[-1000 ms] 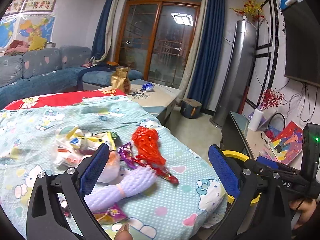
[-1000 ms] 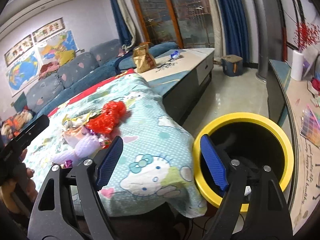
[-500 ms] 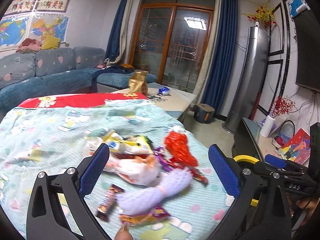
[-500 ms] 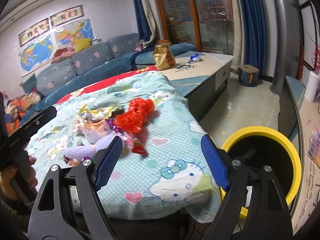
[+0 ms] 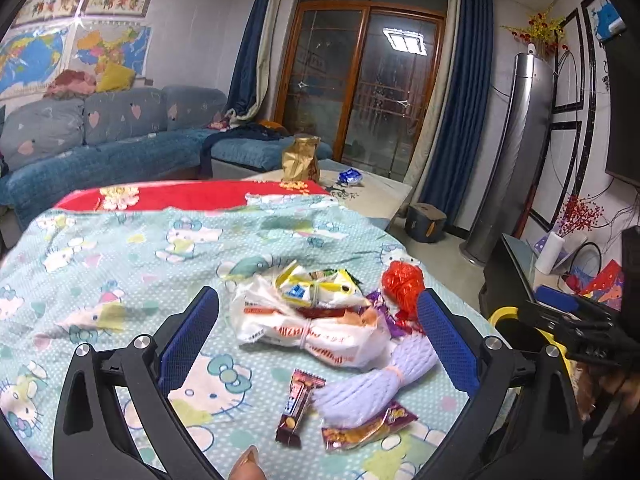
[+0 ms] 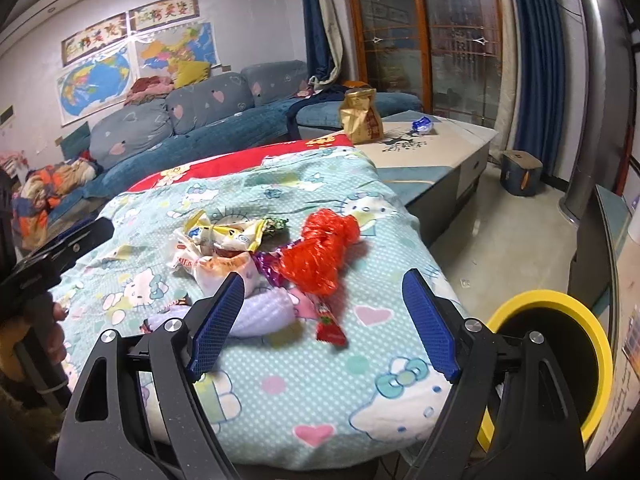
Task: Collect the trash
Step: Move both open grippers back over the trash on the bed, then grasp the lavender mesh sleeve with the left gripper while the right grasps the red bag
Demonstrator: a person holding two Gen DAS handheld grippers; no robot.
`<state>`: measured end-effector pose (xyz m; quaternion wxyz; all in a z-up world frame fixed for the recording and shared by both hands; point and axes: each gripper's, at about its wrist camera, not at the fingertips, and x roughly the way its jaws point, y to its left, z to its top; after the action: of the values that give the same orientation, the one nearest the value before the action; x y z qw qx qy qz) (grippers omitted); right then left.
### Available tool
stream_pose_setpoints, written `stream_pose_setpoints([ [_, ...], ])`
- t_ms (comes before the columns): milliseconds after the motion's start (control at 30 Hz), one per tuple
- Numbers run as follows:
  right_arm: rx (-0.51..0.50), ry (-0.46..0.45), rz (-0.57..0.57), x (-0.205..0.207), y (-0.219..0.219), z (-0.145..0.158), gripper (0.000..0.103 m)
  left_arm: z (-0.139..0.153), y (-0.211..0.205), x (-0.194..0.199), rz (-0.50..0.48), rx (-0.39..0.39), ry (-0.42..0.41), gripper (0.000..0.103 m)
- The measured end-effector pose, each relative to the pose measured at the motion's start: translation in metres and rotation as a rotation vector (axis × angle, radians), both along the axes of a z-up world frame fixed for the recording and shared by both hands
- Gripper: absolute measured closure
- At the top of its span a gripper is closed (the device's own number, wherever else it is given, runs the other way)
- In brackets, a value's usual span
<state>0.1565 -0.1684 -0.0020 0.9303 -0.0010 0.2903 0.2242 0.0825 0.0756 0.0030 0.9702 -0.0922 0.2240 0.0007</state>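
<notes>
A pile of trash lies on the Hello Kitty blanket (image 5: 100, 264): a white bread bag (image 5: 312, 328), a yellow wrapper (image 5: 316, 286), a red plastic bag (image 5: 402, 282), a lilac foam net (image 5: 376, 388), a dark candy bar wrapper (image 5: 298, 404) and an orange snack wrapper (image 5: 370, 426). My left gripper (image 5: 318, 340) is open above the pile, empty. My right gripper (image 6: 322, 318) is open and empty, just short of the red plastic bag (image 6: 324, 252) and a red wrapper (image 6: 330, 326). A black bin with a yellow rim (image 6: 600, 344) stands to the right.
A coffee table (image 6: 452, 140) carries a gold paper bag (image 6: 360, 116) and a blue wrapper (image 6: 422, 124). A blue sofa (image 5: 104, 148) runs along the left wall. A TV stand (image 5: 516, 268) and a tall silver air conditioner (image 5: 508, 152) stand at the right.
Both grippers have swung left and back, away from the bin towards the pile. The trash now lies centred between the left fingers. Both jaws stay open.
</notes>
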Motion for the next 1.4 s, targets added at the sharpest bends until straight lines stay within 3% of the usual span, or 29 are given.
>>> stream_pose_setpoints([
  [333, -0.030, 0.052, 0.015, 0.037, 0.028, -0.020, 0.030, -0.035, 0.002, -0.010, -0.115, -0.045, 0.102, 0.007],
  [567, -0.051, 0.124, 0.036, 0.061, 0.039, -0.038, 0.032, -0.060, -0.015, -0.001, -0.186, -0.051, 0.187, 0.034],
  [667, -0.059, 0.149, 0.045, 0.070, 0.044, -0.046, 0.038, -0.069, -0.022, 0.000, -0.206, -0.038, 0.216, 0.042],
  [767, -0.072, 0.177, 0.051, 0.078, 0.050, -0.053, 0.051, -0.074, -0.026, 0.001, -0.206, -0.037, 0.233, 0.046],
  [900, -0.060, 0.209, 0.055, 0.086, 0.052, -0.059, 0.079, -0.078, -0.025, 0.003, -0.197, -0.040, 0.251, 0.055],
  [1000, -0.049, 0.216, 0.063, 0.087, 0.052, -0.060, 0.091, -0.079, -0.025, 0.004, -0.205, -0.046, 0.261, 0.063],
  [1200, -0.024, 0.191, 0.058, 0.086, 0.046, -0.056, 0.096, -0.078, -0.032, 0.008, -0.223, -0.017, 0.270, 0.082],
  [1400, -0.001, 0.158, 0.052, 0.087, 0.041, -0.046, 0.097, -0.070, -0.040, 0.012, -0.234, -0.017, 0.231, 0.088],
])
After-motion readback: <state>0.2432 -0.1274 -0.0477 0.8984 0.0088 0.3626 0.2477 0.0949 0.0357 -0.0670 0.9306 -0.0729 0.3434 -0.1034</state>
